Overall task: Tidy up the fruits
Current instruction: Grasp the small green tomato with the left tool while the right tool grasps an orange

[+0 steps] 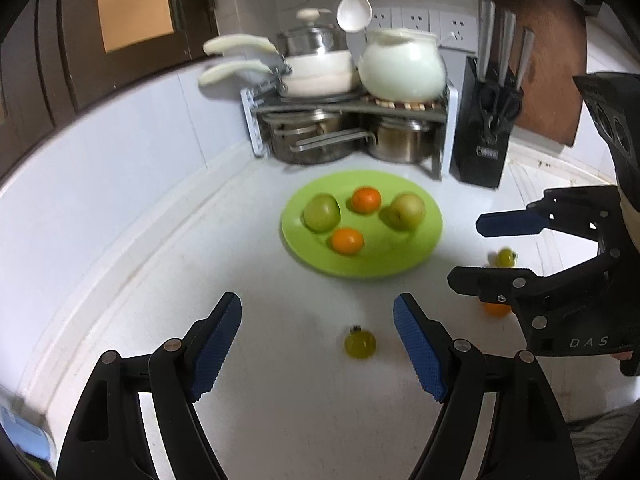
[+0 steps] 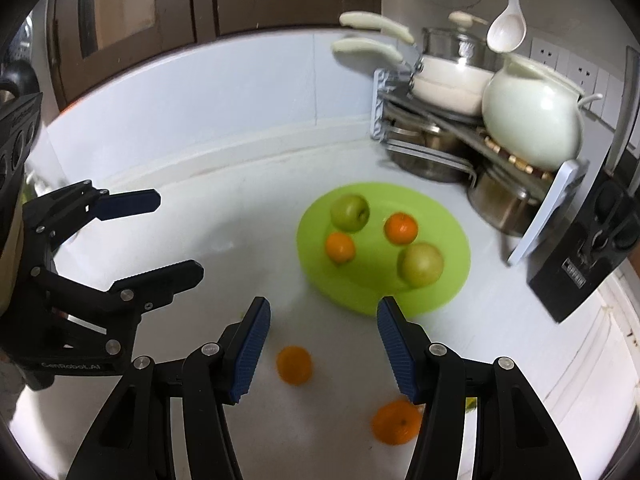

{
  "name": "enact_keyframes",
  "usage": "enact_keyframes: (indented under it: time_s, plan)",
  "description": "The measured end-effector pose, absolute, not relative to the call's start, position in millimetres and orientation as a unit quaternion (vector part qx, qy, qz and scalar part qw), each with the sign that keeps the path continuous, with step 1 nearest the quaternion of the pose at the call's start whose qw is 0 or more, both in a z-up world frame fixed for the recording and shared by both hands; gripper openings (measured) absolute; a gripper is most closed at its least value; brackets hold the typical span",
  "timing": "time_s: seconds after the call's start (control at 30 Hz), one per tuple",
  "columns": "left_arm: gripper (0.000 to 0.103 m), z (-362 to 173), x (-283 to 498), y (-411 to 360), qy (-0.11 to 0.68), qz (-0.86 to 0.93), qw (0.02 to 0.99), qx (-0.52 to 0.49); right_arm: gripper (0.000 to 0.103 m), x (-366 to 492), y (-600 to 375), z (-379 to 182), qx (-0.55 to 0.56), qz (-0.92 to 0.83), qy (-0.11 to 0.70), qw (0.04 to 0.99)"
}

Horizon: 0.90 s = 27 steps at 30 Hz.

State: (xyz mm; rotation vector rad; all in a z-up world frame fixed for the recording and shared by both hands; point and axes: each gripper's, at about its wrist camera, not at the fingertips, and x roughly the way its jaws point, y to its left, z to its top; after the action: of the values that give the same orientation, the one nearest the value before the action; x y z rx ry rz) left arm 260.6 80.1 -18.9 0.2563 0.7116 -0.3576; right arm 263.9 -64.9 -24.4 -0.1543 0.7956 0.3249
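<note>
A lime-green plate (image 1: 380, 260) (image 2: 360, 292) on the white counter holds two green apples (image 1: 322, 213) (image 2: 350, 213) and two oranges (image 1: 347, 241) (image 2: 340, 247). My left gripper (image 1: 317, 312) (image 2: 180, 236) is open, and a small yellow-green fruit (image 1: 360, 343) lies on the counter between its fingers, untouched. My right gripper (image 2: 324, 306) (image 1: 464, 252) is open too, with a loose orange (image 2: 295, 364) between its fingers and clear of both pads. A second loose orange (image 2: 396, 422) lies by its right finger. Another small yellow fruit (image 1: 505, 258) sits beyond the right gripper.
Behind the plate a metal rack (image 1: 344, 106) carries white pans and a white pot (image 1: 402, 66), with steel pots underneath. A black knife block (image 1: 486, 128) (image 2: 580, 256) and a brown cutting board (image 1: 552, 52) stand at the right. A white spoon (image 1: 354, 8) hangs above.
</note>
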Motion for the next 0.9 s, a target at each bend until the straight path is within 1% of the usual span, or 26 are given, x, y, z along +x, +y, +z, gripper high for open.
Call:
enact_keyframes:
  time_s: [0.27, 0.53, 0.63, 0.8, 0.83, 0.9]
  plan:
    - [0.078, -53.8, 262.6, 81.3, 0.373, -0.204, 0.896, 0.126, 0.057, 263.2, -55.9, -56.2, -0.083, 0.162, 0.429, 0.885]
    - [0.077, -79.2, 272.8, 78.1, 0.383, -0.224, 0.885, 0.142, 0.057, 266.4, -50.8, -83.7, -0.092, 0.166, 0.458, 0.868]
    - [0.066, -88.8, 278.2, 75.7, 0.387, -0.230, 0.880, 0.153, 0.056, 269.0, -48.4, -93.3, -0.097, 0.167, 0.468, 0.862]
    - [0.062, -100.7, 285.1, 69.0, 0.394, -0.248, 0.870, 0.161, 0.055, 273.6, -46.7, -103.9, -0.098, 0.169, 0.481, 0.855]
    - [0.060, -102.2, 286.3, 67.8, 0.394, -0.249, 0.870, 0.163, 0.055, 274.6, -46.7, -105.1, -0.098, 0.169, 0.483, 0.854]
    - [0.058, -104.8, 289.8, 66.0, 0.397, -0.250, 0.868, 0.161, 0.050, 276.9, -46.6, -107.7, -0.097, 0.171, 0.488, 0.851]
